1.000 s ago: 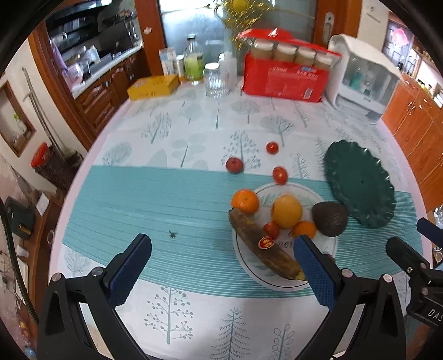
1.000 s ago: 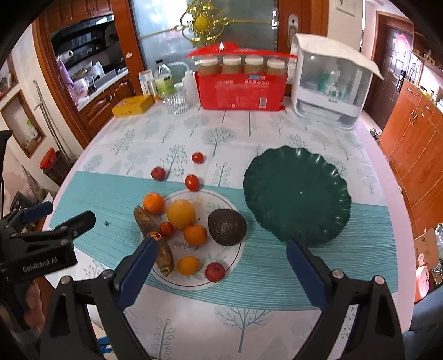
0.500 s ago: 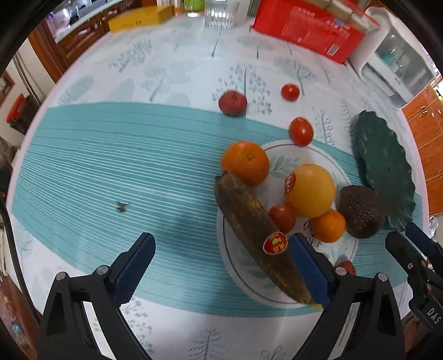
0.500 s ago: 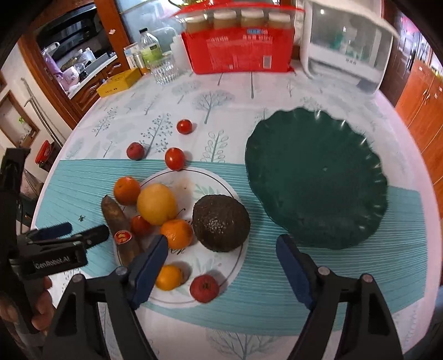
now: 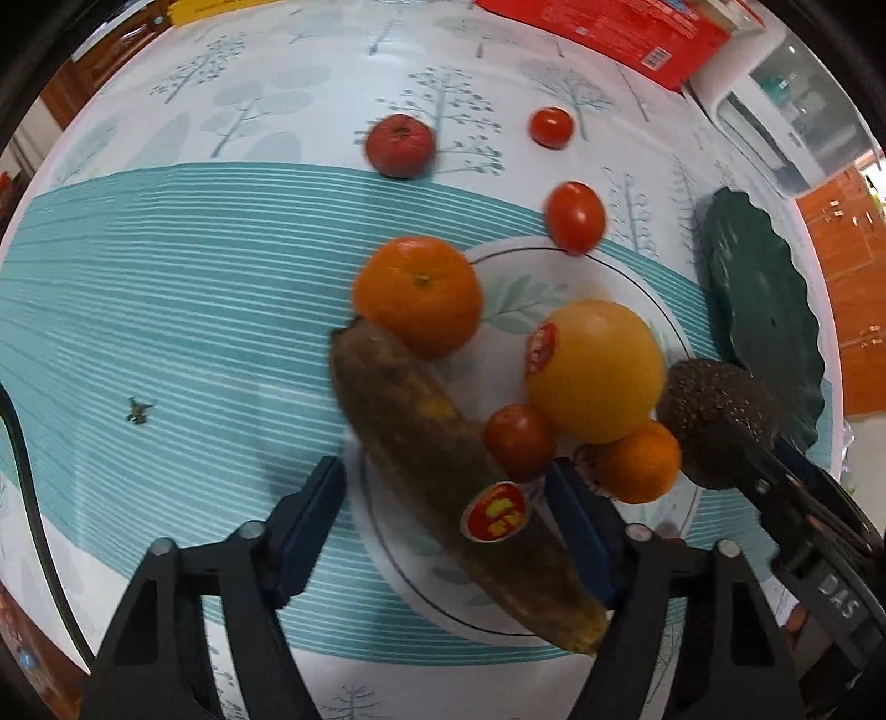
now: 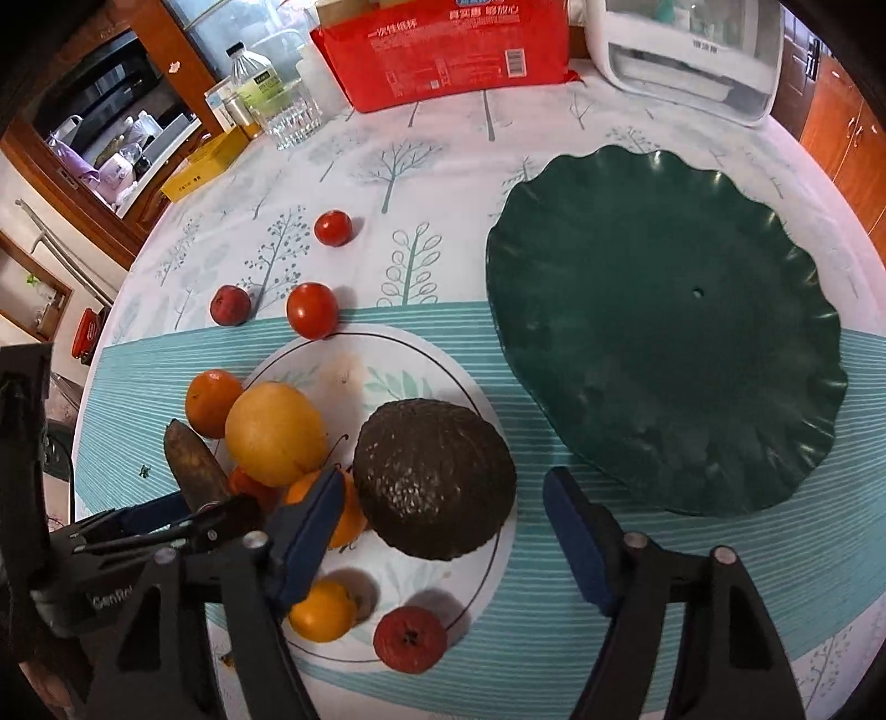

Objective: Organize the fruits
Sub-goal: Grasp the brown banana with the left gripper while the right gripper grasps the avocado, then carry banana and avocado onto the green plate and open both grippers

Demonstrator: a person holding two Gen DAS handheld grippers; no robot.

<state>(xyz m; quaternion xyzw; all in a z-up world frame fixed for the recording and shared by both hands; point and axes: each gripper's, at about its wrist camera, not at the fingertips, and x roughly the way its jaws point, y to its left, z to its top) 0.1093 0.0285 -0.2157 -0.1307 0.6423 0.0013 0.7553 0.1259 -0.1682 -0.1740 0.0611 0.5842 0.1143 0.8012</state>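
Note:
A white plate (image 5: pixel 598 266) (image 6: pixel 443 354) holds a brown overripe banana (image 5: pixel 443 487), a yellow grapefruit (image 5: pixel 595 368), oranges, a small red fruit and a dark avocado (image 6: pixel 434 479). My left gripper (image 5: pixel 448 526) is open, its blue pads on either side of the banana's stickered lower half. My right gripper (image 6: pixel 443 531) is open, with the avocado between its pads. An empty dark green leaf-shaped plate (image 6: pixel 664 327) lies to the right.
Two tomatoes (image 6: pixel 313 310) and a small red apple (image 6: pixel 230 304) lie loose on the tablecloth behind the white plate. A red package (image 6: pixel 448 50), a glass, bottles and a white appliance (image 6: pixel 686 55) stand at the table's back.
Both grippers moved down and forward toward the white plate. The left one now straddles the banana and the right one straddles the avocado. No fruit has moved.

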